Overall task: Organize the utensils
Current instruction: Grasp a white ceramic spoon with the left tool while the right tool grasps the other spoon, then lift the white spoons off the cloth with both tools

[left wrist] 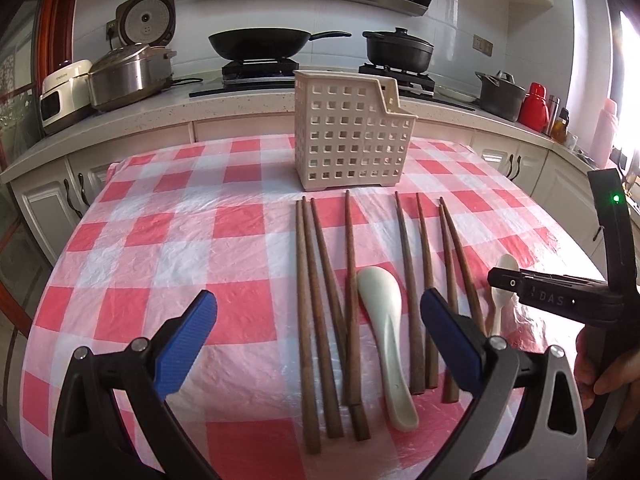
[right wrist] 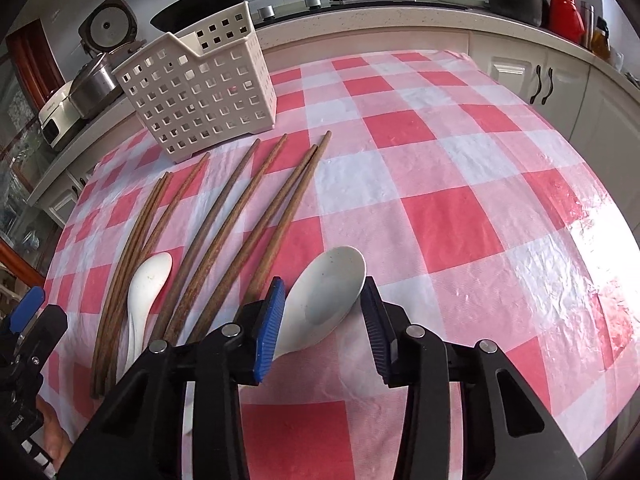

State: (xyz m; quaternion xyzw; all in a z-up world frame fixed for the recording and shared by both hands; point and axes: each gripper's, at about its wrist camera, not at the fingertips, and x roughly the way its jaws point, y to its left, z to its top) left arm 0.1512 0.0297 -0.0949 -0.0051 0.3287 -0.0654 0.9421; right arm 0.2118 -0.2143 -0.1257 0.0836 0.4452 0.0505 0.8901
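Left claw [left wrist: 318, 338], left wrist view: jaws wide open, nothing between the pads, hovering over the checked cloth [left wrist: 160, 240]. Chopsticks [left wrist: 352, 308] lie in a row ahead of it, between the fingers and a bit right of centre, running away from the claw. A white spoon [left wrist: 386, 344] lies among them, bowl on the far end, just left of the right finger [left wrist: 448, 340]. Basket [left wrist: 346, 130] stands upright straight ahead, past the chopstick tips, apart from them. Right claw's body [left wrist: 560, 300] comes in from the right, over a second spoon [left wrist: 502, 296].

Right claw [right wrist: 322, 312], right wrist view: jaws partly closed around the second spoon [right wrist: 324, 300], bowl up. Left pad [right wrist: 270, 328] touches the spoon's edge; right pad [right wrist: 376, 324] sits just at the bowl's rim, contact there can't be confirmed. Spoon still looks to be on the cloth [right wrist: 440, 160]. Chopsticks [right wrist: 240, 220] fan out ahead-left of the claw. Other spoon [right wrist: 144, 300] lies further left among them. Basket [right wrist: 200, 80] is far ahead-left, tilted in this lens, beyond the chopstick tips. Left claw's blue fingertip [right wrist: 26, 308] shows at the left edge.
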